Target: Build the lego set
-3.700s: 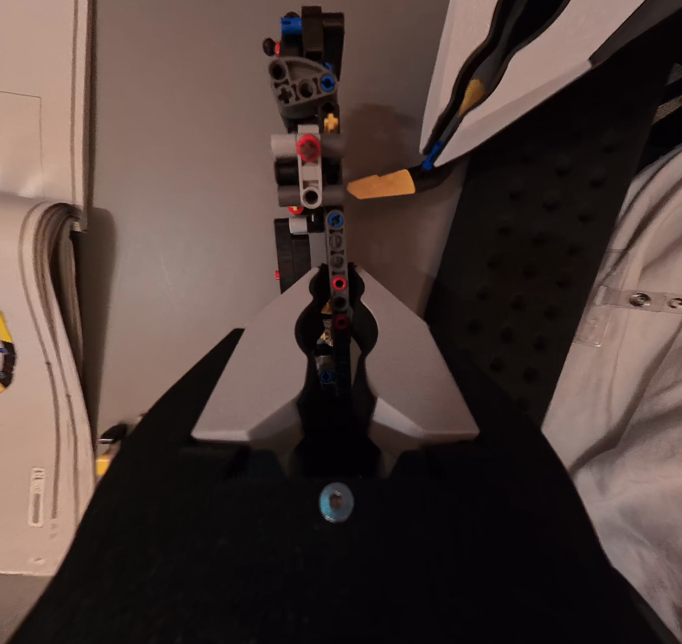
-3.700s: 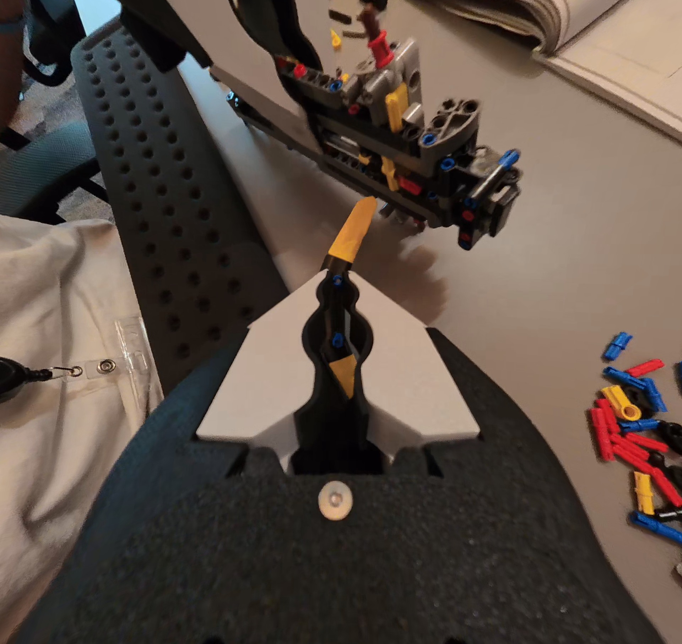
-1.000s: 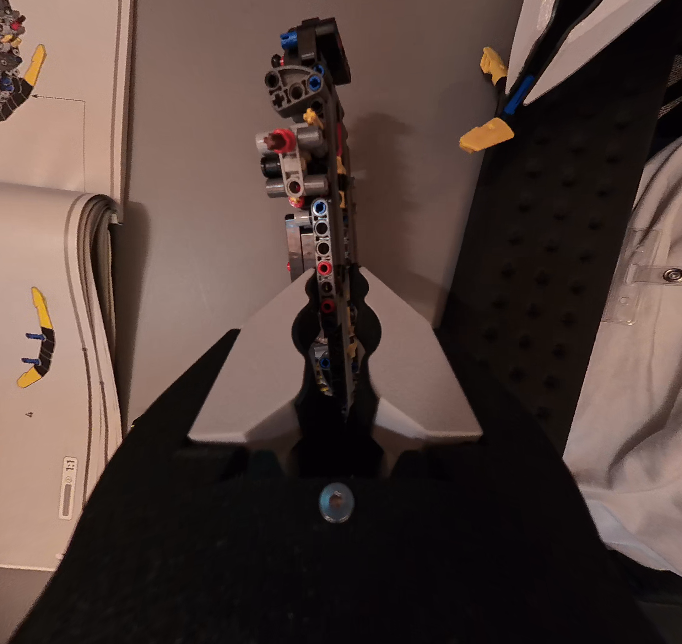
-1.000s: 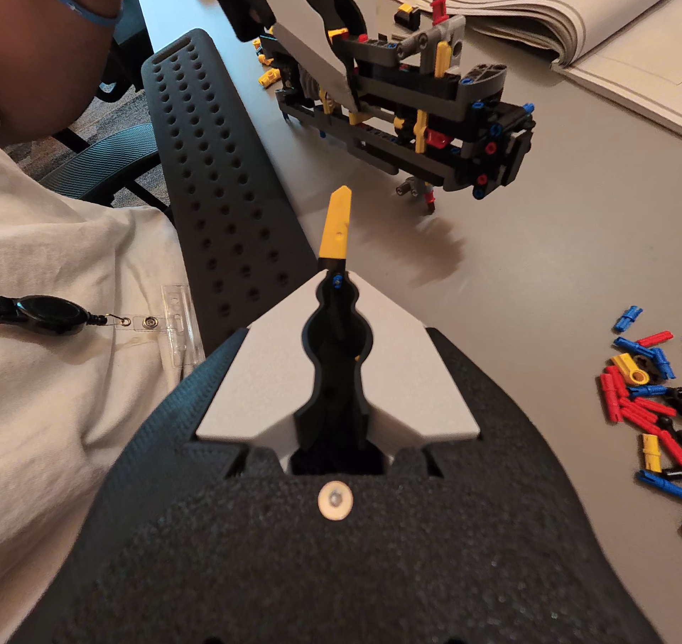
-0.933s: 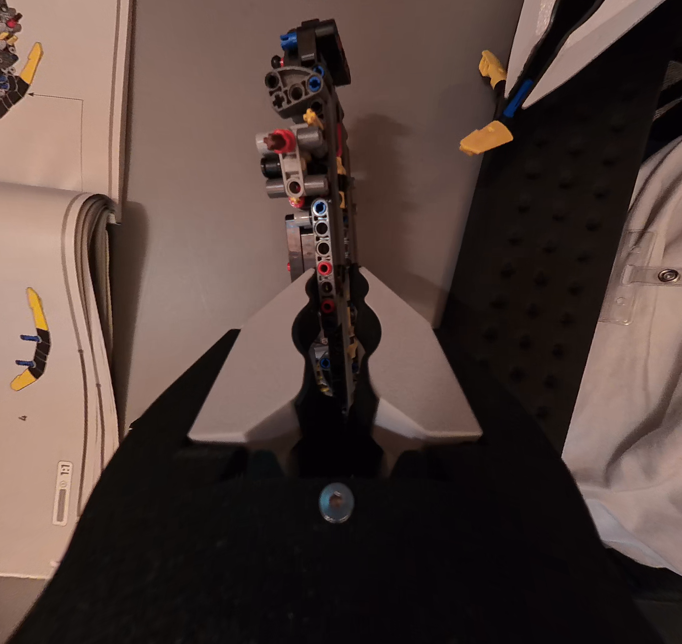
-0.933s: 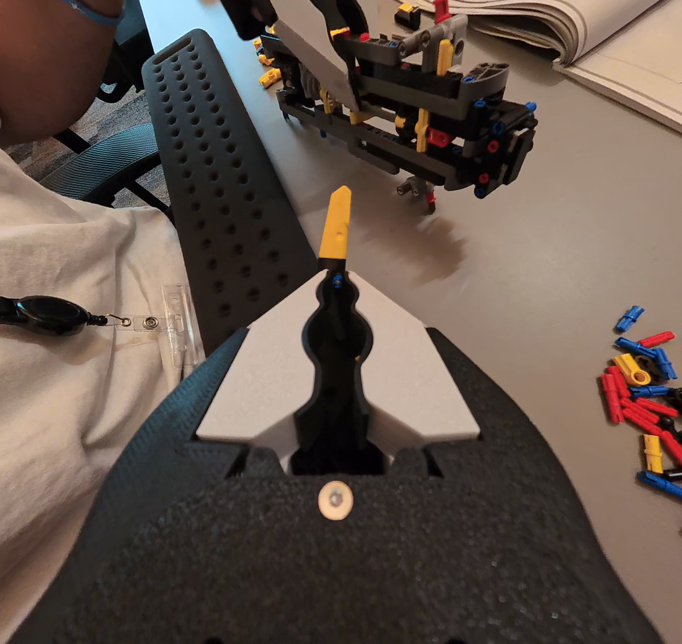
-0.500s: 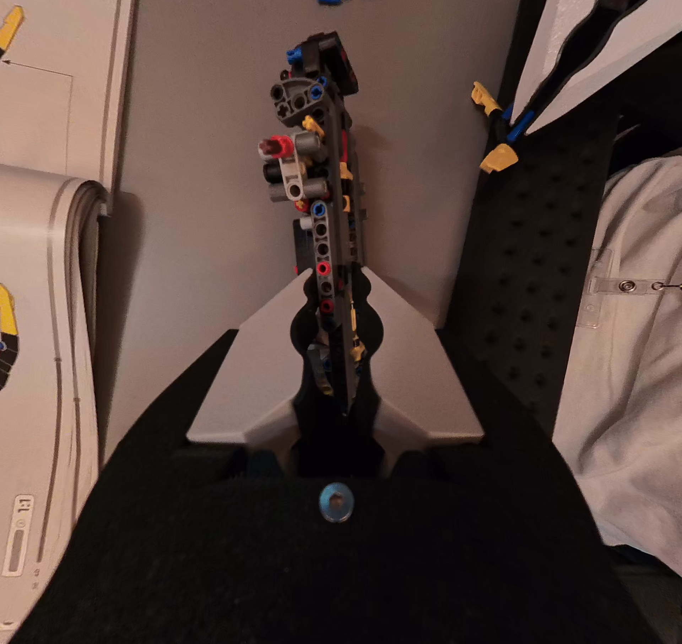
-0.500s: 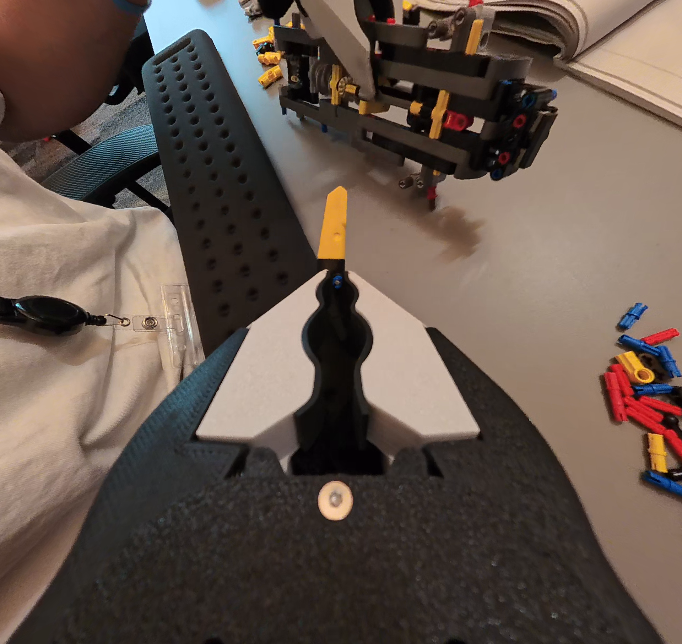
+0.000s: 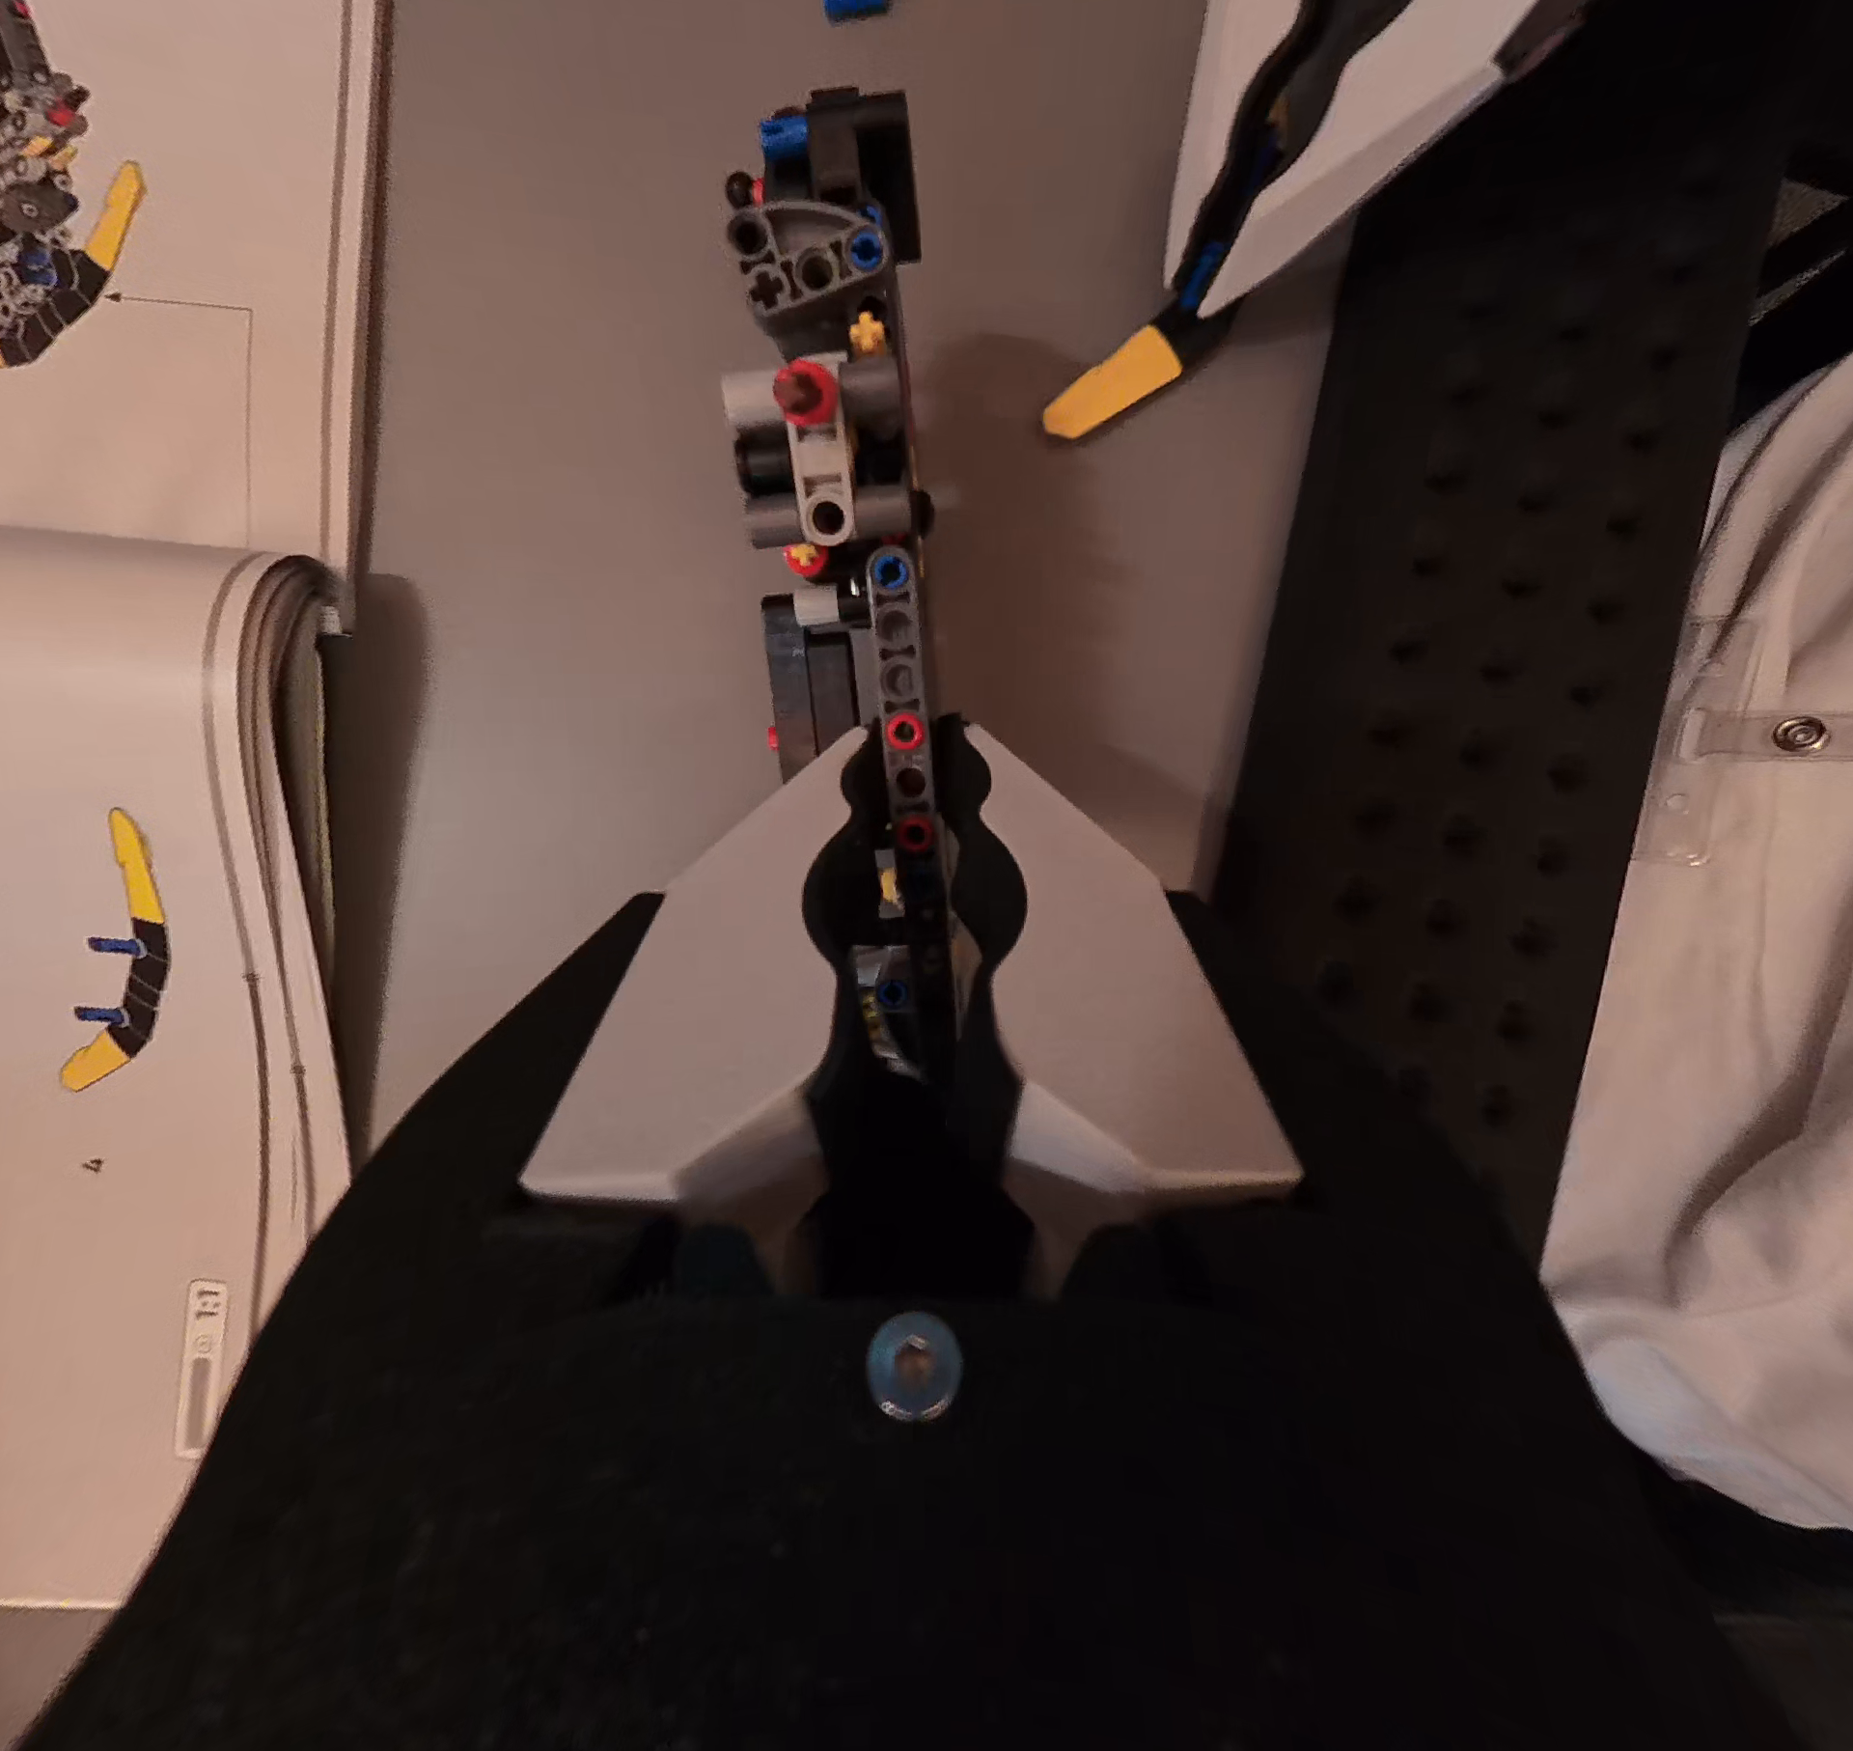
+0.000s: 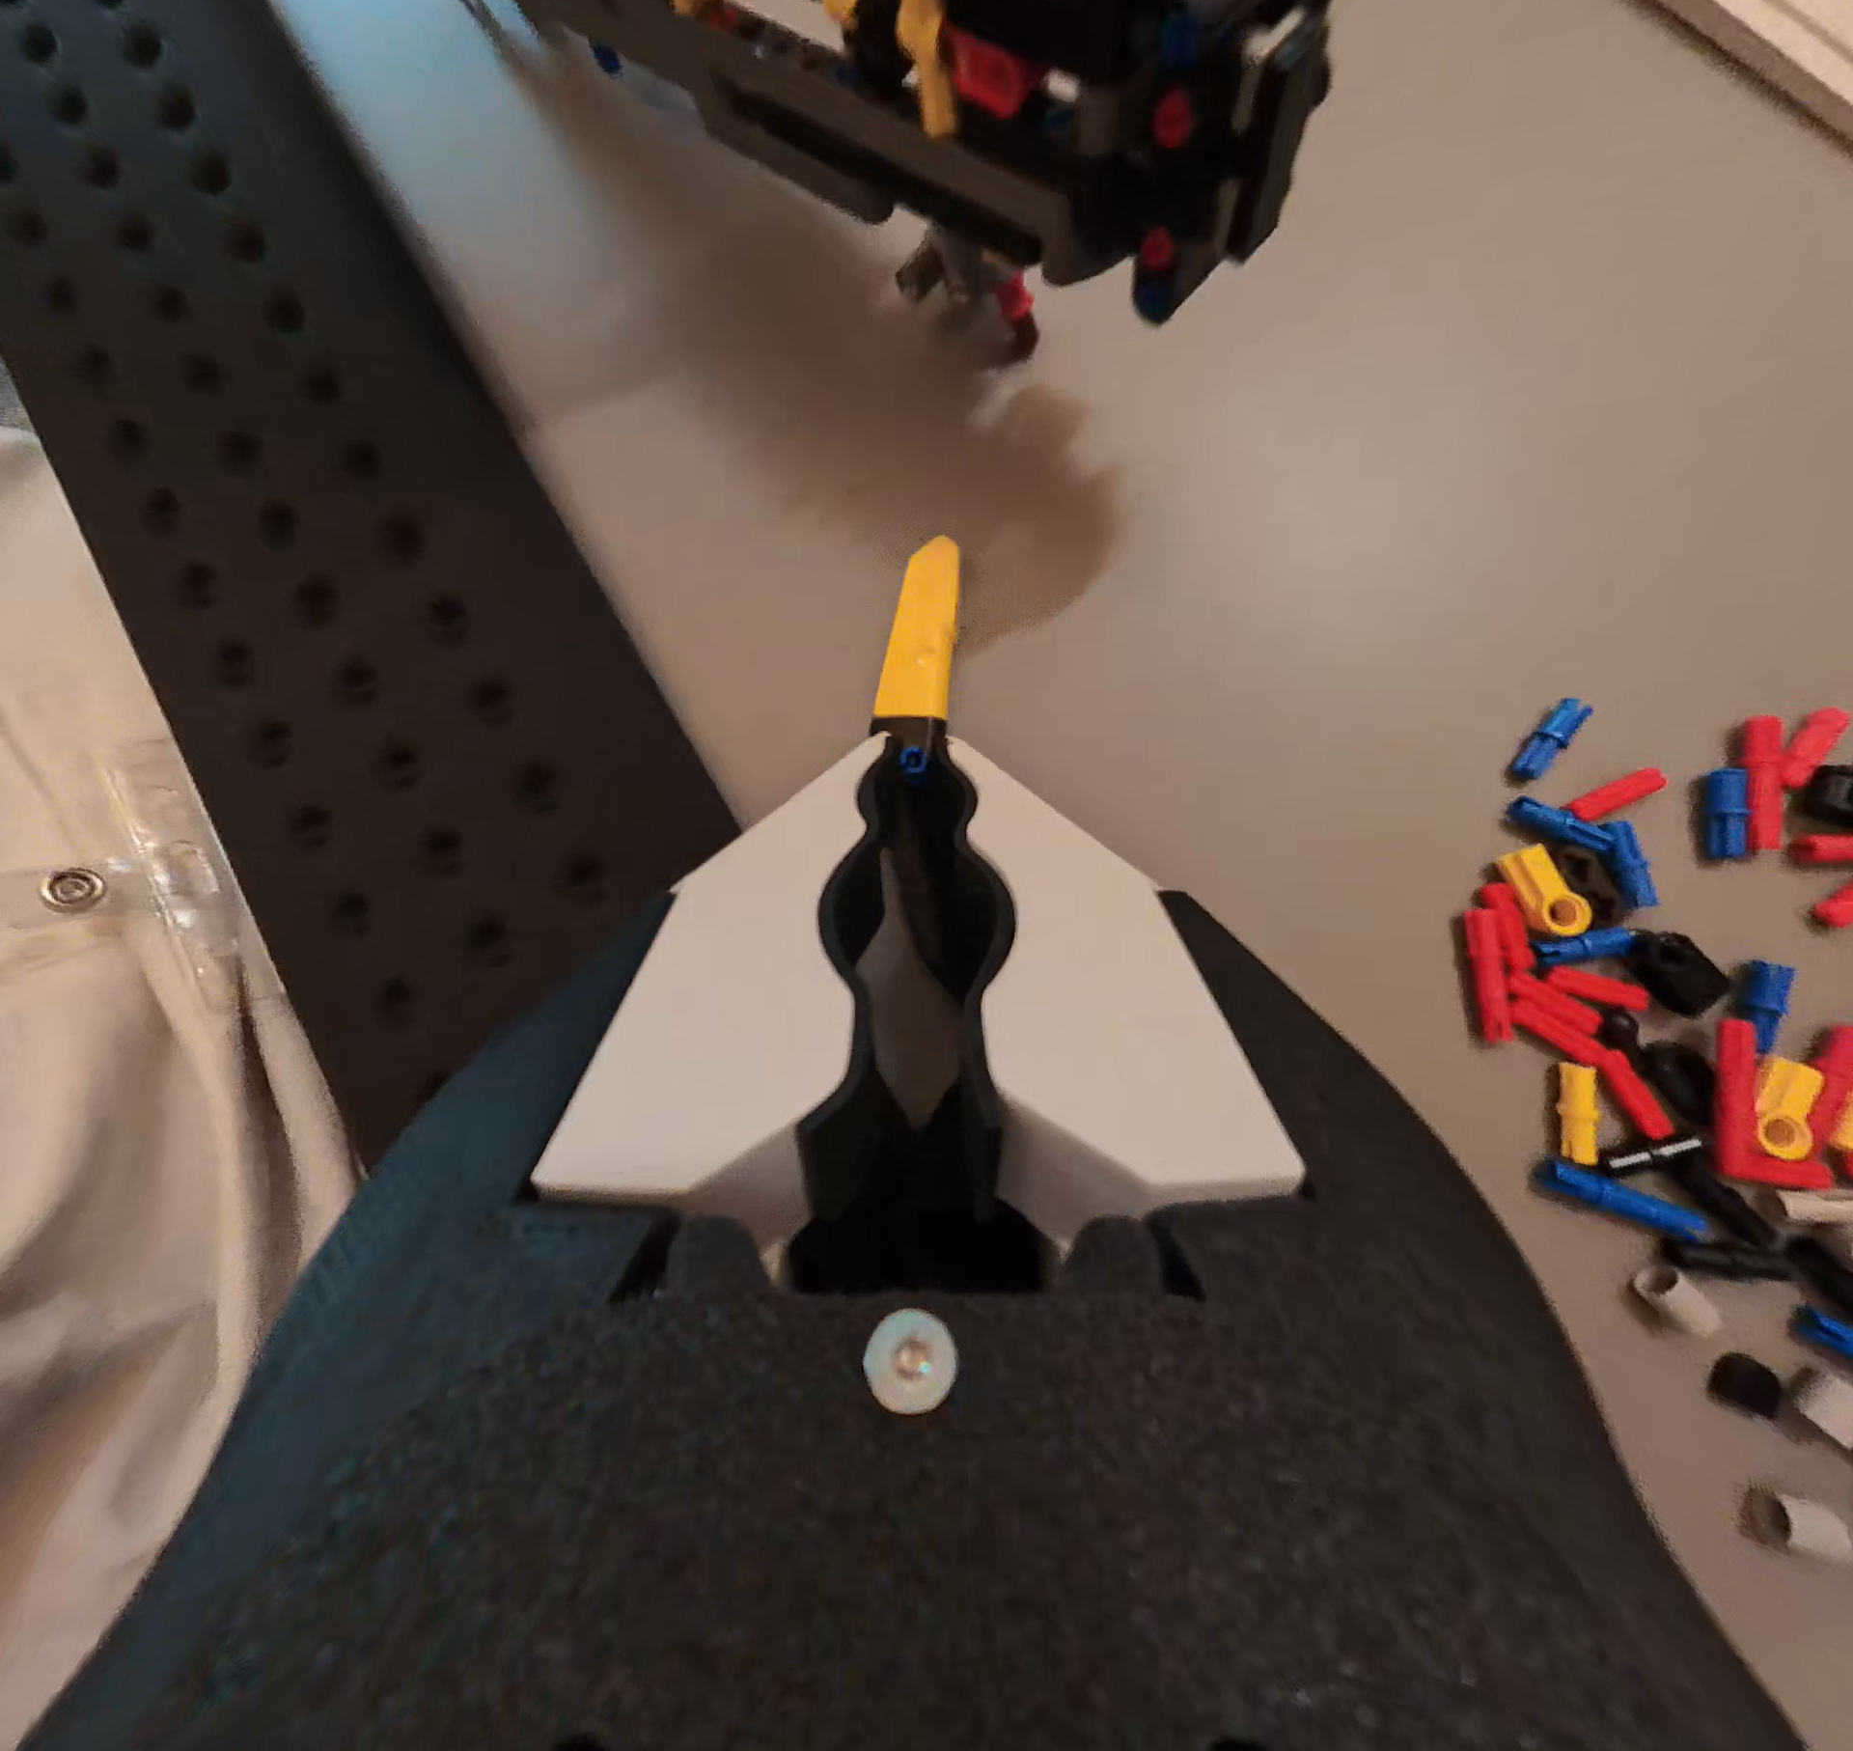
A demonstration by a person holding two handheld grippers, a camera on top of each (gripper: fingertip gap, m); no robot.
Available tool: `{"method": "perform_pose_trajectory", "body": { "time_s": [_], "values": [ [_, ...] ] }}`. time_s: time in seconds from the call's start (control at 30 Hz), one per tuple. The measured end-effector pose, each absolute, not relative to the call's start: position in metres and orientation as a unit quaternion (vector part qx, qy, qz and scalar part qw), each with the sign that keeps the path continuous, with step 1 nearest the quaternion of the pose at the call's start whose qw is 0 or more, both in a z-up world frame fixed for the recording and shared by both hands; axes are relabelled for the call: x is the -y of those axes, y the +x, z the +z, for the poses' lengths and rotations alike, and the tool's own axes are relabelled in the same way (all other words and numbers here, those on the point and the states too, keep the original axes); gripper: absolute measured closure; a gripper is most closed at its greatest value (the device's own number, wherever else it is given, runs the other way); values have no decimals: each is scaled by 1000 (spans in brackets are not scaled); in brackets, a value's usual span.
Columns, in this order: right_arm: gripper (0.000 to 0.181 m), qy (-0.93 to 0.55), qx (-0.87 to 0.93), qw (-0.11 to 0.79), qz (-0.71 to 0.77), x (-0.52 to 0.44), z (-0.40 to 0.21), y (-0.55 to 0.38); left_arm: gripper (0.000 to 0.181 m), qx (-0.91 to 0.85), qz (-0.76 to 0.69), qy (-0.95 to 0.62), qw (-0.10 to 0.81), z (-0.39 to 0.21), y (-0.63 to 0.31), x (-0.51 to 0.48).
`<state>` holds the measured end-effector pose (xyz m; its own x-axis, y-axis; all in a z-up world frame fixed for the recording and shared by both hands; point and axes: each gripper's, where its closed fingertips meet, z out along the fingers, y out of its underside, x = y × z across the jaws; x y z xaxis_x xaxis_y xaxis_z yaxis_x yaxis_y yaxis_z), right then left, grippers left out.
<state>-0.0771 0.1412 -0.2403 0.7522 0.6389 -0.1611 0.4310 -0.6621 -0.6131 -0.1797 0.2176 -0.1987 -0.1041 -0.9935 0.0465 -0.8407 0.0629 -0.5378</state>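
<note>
My left hand-held gripper is clenched on the lego model, whose grey beam runs back between the two fingers while the rest juts forward above the grey surface. My right hand-held gripper is clamped on the black stem of a curved part with a yellow tip, which points toward the model but stays apart from it; from the left wrist view the tip hangs just to the model's right. No containers are in view. Loose pins in red, blue, yellow and black lie scattered on the surface to my right. An open instruction booklet lies to the left, and a black perforated strip runs along the near edge beside my white shirt.
</note>
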Motion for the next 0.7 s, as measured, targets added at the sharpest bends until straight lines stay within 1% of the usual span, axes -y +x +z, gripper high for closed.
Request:
{"method": "perform_pose_trajectory", "body": {
  "time_s": [0.07, 0.13, 0.2, 0.3, 0.4, 0.5, 0.6, 0.7],
  "values": [
    [176, -892, 301, 279, 191, -145, -240, -78, 175, -706, -219, -651, 173, -199, -179, -214],
    [165, -892, 302, 279, 185, -149, -242, -78, 175, -697, -211, -662, 178, -199, -179, -213],
    [150, -888, 297, 299, 185, -158, -234, -80, 175, -676, -208, -683, 182, -199, -177, -213],
    [119, -861, 270, 389, 185, -183, -204, -85, 175, -631, -220, -720, 186, -198, -173, -213],
    [101, -828, 242, 476, 175, -210, -180, -90, 175, -622, -225, -726, 188, -198, -170, -209],
    [99, -801, 240, 518, 176, -227, -175, -92, 175, -633, -226, -713, 198, -198, -168, -206],
    [105, -801, 273, 491, 207, -232, -188, -100, 175, -639, -228, -708, 198, -198, -169, -206],
    [110, -780, 302, 495, 236, -233, -192, -109, 175, -656, -224, -691, 204, -198, -168, -204]
  ]
}}
